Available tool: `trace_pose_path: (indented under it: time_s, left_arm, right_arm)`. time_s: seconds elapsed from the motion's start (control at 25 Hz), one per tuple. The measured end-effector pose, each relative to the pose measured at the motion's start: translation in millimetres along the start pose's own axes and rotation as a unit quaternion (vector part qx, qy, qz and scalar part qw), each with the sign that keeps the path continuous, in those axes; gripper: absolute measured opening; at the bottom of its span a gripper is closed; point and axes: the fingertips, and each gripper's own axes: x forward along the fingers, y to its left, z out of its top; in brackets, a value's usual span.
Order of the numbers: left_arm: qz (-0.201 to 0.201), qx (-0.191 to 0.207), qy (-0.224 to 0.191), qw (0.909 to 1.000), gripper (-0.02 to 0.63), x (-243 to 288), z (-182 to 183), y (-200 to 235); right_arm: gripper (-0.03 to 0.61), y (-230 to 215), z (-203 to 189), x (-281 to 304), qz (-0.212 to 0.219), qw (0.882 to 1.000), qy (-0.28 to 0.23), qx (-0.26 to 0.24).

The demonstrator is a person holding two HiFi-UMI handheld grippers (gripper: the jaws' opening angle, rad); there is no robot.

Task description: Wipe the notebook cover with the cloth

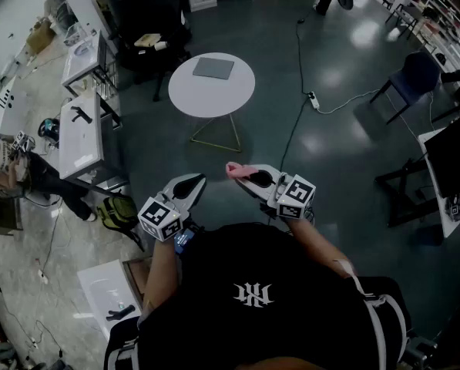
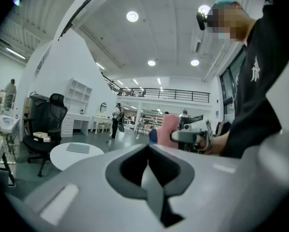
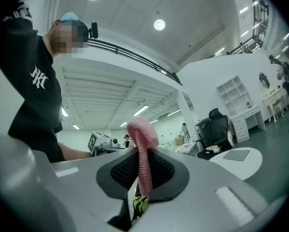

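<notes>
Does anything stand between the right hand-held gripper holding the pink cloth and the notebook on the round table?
Nothing visible does. The right hand-held gripper, shut on the cloth, is short of the round table, with only floor between. The notebook lies alone on the table. A cable runs along the floor off to the right.

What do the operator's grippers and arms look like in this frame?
Both the left gripper and right gripper have white moulded shells with dark grey padded fingers, each carrying a white cube of black square markers. The person wears a black short-sleeved T-shirt with a white logo.
</notes>
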Motion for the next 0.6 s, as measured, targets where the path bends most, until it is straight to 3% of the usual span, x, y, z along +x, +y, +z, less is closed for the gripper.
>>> trace_pose_path:
  time_s: [0.4,0.6]
  left_arm:
    - [0.013,-0.003,0.004,0.9999,0.005,-1,-7,-3]
    - [0.02,-0.008,0.011,0.9997,0.004,0,-10,-5]
  right_arm:
    - [0.028,-3,-5,1,0.012,1.0,0.005,0.003]
    - [0.031,-12,-5,-5,-0.003,1.0,-0.006,0.013]
